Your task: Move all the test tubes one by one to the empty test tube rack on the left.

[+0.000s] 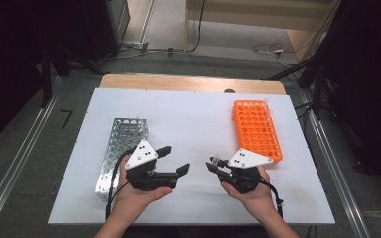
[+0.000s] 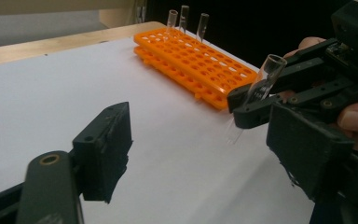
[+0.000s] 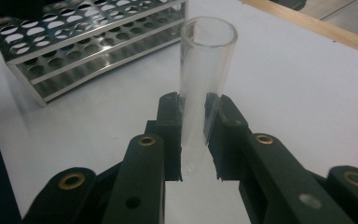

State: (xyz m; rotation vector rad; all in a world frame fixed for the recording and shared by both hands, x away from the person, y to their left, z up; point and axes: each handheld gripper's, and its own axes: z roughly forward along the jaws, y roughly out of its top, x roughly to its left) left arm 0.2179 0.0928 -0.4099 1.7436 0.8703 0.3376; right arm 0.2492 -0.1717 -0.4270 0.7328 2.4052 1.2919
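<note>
My right gripper (image 1: pixel 212 163) is shut on a clear glass test tube (image 3: pixel 207 60), which stands upright between its pads (image 3: pixel 170 135). In the left gripper view the same tube (image 2: pixel 263 84) tilts in the right gripper (image 2: pixel 237 108), held above the white sheet. Just to its left, my left gripper (image 1: pixel 176 158) stands open with nothing between its jaws, and its own view shows both black pads (image 2: pixel 107 149) wide apart. An orange tube rack (image 1: pixel 256 129) lies right of centre, with three tubes (image 2: pixel 184 16) standing at its far end.
A metal tube rack (image 1: pixel 121 144) lies at the left of the white sheet (image 1: pixel 193 109), close behind my left hand. The wooden table edge (image 1: pixel 188 82) runs along the back. Dark equipment and cables surround the table.
</note>
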